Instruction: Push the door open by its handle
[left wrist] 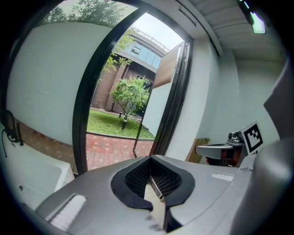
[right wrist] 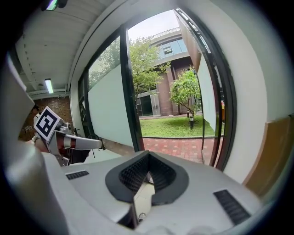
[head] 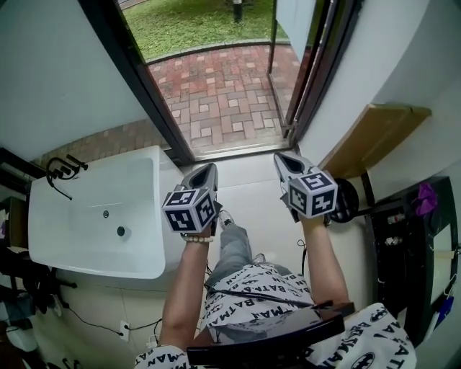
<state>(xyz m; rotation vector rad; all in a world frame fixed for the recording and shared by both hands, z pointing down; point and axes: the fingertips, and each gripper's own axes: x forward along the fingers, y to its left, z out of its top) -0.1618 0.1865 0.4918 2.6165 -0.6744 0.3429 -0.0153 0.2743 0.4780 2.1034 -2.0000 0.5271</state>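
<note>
Red brick paving (head: 223,94) fills the doorway at 12 o'clock of the head view, with grass (head: 194,21) beyond it. The door (head: 295,21) stands swung outward at 1 o'clock, over the paving; its handle cannot be picked out in any view. The black door frame (head: 137,79) runs from 11 o'clock down to the threshold. The left gripper (head: 209,167) and the right gripper (head: 282,156) are held side by side just inside the threshold, well apart from the door. Both point out through the opening, each with its jaws pressed together on nothing. A white tub (head: 94,216) sits at 9 o'clock just beside the left gripper. A wooden board (head: 374,133) leans on the wall at 3 o'clock. Nothing stands between the grippers and the opening.
</note>
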